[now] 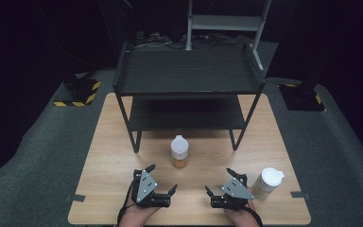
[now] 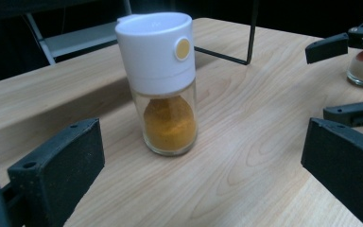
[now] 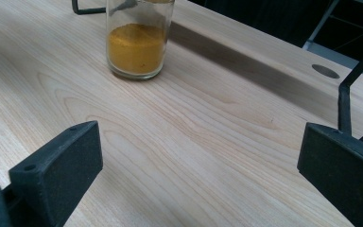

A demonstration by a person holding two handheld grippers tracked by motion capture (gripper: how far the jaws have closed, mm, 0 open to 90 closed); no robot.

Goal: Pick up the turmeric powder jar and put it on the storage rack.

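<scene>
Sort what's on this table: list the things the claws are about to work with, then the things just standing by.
In the job:
- yellow-powder shaker, centre of the table
- white-lidded shaker, beside the right claw
- left claw, open

Standing by:
- black two-tier rack, both shelves bare
- wooden table

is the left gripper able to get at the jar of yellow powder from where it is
Probably yes. The left gripper is open and aimed at the jar of yellow powder, with only bare table between them; nothing stands in the way.
</scene>
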